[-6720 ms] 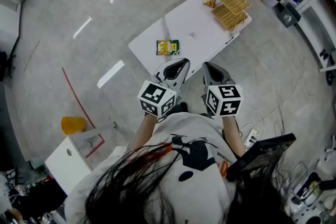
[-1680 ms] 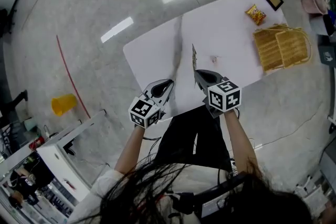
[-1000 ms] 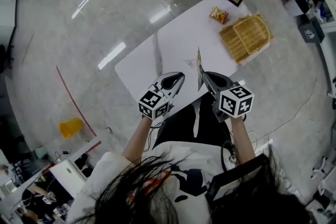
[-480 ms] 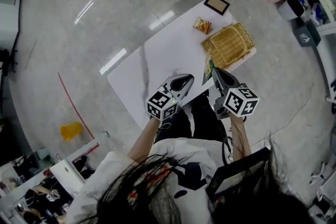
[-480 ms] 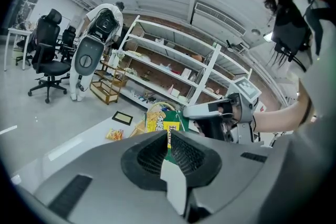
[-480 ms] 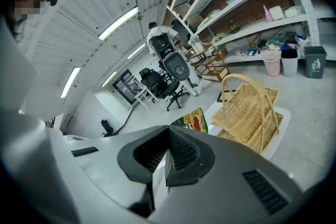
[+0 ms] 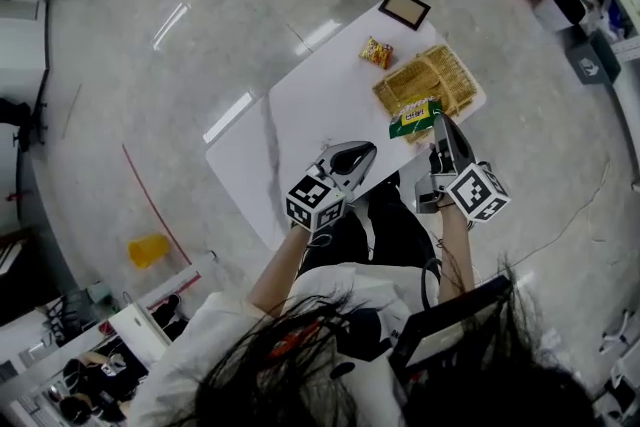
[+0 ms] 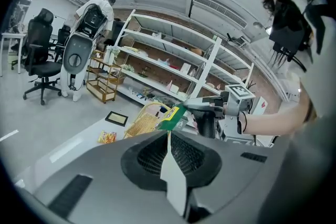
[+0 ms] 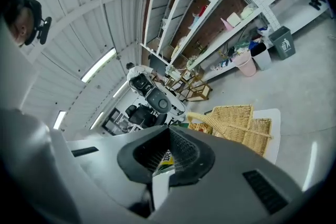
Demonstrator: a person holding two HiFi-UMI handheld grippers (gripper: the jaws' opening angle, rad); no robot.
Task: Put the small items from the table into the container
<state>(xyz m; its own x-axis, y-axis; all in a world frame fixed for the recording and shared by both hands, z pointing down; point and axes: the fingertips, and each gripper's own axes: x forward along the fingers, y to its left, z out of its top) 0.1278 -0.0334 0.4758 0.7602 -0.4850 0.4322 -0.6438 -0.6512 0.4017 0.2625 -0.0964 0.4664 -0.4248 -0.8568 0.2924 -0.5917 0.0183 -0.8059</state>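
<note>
Room: workshop with a grey polished floor, open shelving along one wall and office chairs further off.
Counter: white counter (image 7: 310,105), mostly bare, seen from steeply above.
Basket: wicker basket (image 7: 430,80) with a handle, at the counter's far right end. I take it to be the container.
Green packet: flat packet (image 7: 413,118), green with a yellow label, held in the air at the basket's near edge. It is not yet inside, and I cannot tell whether it has cleared the rim.
Right gripper: the right gripper (image 7: 438,125) has its fingers clenched on one edge of the green packet. In its own view the label (image 9: 166,158) shows in the slot between them.
Left gripper: the left gripper (image 7: 365,151) hovers over the counter's near side, its fingers pressed together on nothing.
Orange packet: small orange packet (image 7: 376,51) lying on the counter just beside the basket, not yet collected.
Frame: dark-rimmed frame (image 7: 404,8) lying flat at the far corner.
Handling: the green packet looks light, thin and floppy, with slick film, so it probably sags and swings from an edge pinch. A sealed rim or corner seems the safest hold, since the puffed middle could slip or crush. The orange packet likely handles the same way.
</note>
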